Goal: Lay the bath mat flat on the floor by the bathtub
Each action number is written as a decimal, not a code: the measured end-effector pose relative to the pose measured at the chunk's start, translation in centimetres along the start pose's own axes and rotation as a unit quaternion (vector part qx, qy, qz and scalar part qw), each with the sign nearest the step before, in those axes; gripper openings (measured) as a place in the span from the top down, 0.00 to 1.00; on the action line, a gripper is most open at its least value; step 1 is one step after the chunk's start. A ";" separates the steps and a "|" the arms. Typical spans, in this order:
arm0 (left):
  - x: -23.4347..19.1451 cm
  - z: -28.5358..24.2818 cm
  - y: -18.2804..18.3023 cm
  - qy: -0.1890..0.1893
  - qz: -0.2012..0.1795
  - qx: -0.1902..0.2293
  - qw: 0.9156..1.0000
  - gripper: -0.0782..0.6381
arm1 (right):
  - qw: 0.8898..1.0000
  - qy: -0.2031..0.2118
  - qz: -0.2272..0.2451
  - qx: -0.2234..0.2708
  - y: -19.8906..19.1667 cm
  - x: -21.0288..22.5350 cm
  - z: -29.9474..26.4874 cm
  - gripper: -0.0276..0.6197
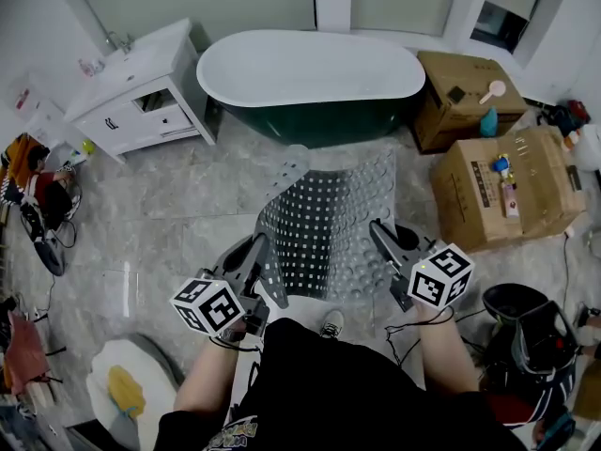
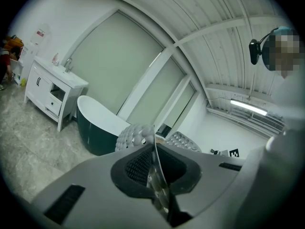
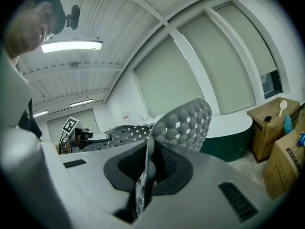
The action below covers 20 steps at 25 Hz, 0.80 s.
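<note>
While bath mat (image 1: 329, 224) hangs curled between my hands, clear of floor (image 1: 178, 214), bathtub (image 1: 310, 73) sits at 12 o'clock, apart from it. Left tongs (image 1: 266, 272) clamped on mat's 9 o'clock edge, right tongs (image 1: 383, 242) clamped on 3 o'clock edge. My judgement: carry toward tub, spread hands to pull curl out, lower far edge first, let go only once flat. Mind cardboard boxes (image 1: 498, 195) at 2 o'clock.

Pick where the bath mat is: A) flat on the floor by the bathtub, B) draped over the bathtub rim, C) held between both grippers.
C: the left gripper and right gripper each clamp an edge of the bath mat, which curves up between them.
</note>
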<state>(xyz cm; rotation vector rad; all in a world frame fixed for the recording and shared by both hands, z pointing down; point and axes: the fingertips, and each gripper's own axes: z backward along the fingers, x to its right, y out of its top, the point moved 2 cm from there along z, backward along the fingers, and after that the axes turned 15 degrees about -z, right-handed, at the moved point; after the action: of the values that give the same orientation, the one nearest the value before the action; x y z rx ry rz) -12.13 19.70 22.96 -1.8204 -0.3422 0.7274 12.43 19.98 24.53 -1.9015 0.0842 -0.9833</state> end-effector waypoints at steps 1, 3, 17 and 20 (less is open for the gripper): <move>0.1 -0.2 0.0 -0.001 0.001 0.000 1.000 0.84 | 1.000 -0.002 -0.001 0.001 0.1 0.2 0.2 0.91; 0.2 -0.5 -0.1 -0.002 0.004 -0.003 1.000 0.84 | 1.000 -0.007 -0.004 0.003 0.2 0.6 0.7 0.91; -2.6 -4.8 1.1 -0.016 0.019 0.000 1.000 0.84 | 1.000 -0.027 -0.006 0.008 3.2 2.9 -1.8 0.91; -4.2 -6.2 1.6 -0.019 0.023 0.003 1.000 0.84 | 0.999 -0.036 -0.006 0.008 3.9 3.8 -3.3 0.91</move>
<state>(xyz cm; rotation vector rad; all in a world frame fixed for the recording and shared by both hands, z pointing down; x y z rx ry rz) -11.69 12.12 24.14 -1.8158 -0.3249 0.7955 14.09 13.87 24.49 -1.9232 0.0241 -0.9200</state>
